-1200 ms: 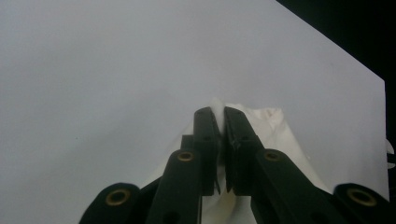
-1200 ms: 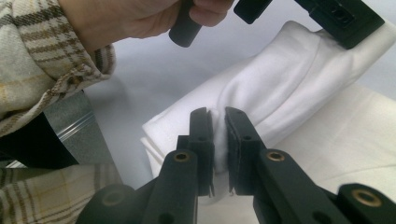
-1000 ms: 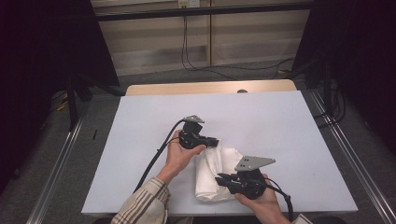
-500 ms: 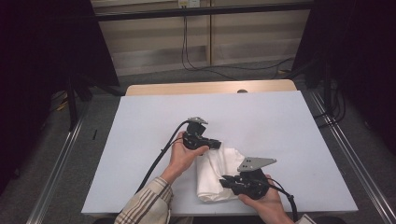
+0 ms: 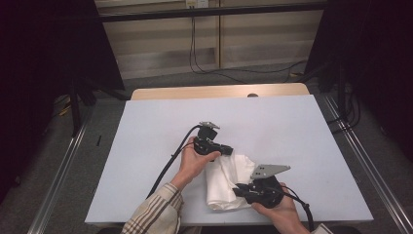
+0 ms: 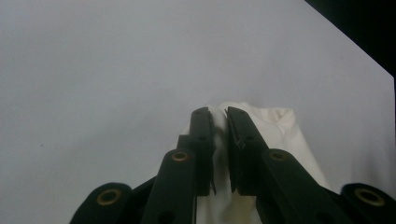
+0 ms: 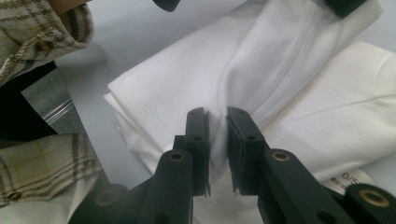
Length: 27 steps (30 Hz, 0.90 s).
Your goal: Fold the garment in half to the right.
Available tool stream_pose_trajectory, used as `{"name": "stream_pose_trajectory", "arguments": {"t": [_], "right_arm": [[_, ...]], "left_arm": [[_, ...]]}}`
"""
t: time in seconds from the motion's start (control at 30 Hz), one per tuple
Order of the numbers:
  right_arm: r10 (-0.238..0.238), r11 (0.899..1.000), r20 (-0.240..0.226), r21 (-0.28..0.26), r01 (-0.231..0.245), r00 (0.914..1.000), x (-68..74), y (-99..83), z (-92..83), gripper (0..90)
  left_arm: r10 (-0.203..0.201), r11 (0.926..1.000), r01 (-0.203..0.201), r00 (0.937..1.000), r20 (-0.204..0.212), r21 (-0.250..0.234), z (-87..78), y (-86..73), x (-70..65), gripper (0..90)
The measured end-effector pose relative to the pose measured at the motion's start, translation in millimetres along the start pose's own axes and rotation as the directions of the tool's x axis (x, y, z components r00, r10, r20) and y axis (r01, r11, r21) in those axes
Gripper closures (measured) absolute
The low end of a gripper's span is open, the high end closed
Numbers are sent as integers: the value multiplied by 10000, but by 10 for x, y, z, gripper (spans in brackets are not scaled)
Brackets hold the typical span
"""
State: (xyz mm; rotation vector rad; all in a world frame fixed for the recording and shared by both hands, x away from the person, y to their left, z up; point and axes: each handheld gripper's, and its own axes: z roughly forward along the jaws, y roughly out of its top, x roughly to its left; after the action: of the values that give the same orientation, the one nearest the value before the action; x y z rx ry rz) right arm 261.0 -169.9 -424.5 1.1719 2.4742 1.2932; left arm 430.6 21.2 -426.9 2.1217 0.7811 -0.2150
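Pale grey tabletop [image 5: 146, 146], folded white T-shirt [image 5: 224, 187] sitting near the front edge. Left gripper [image 6: 218, 122] has its jaws pinched narrow on the far end fold, right gripper [image 7: 217, 122] nipped on a ridge nearer the person. Soft, light, floppy cotton, so grab hems or fold edges, not the slack middle.

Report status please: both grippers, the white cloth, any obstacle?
Left gripper and right gripper each pinch a fold of the white cloth. Cloth folded, on the table. Nothing in the way.
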Motion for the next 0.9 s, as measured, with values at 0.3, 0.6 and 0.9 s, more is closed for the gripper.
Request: {"name": "stream_pose_trajectory", "arguments": {"t": [0.3,0.6,0.9], "right_arm": [[101,9999,76,67,-102,9999,-46,-50,-48,793],[209,9997,197,157,-212,9996,-115,-118,-111,798],[98,9997,193,236,-102,9998,-135,-162,-147,810]], "left_arm": [[-160,9998,161,9998,134,-107,42,12,-4,810],[-97,9999,97,10000,2,-124,98,48,-49,810],[-57,9995,61,9999,126,-300,178,70,-89,809]]}}
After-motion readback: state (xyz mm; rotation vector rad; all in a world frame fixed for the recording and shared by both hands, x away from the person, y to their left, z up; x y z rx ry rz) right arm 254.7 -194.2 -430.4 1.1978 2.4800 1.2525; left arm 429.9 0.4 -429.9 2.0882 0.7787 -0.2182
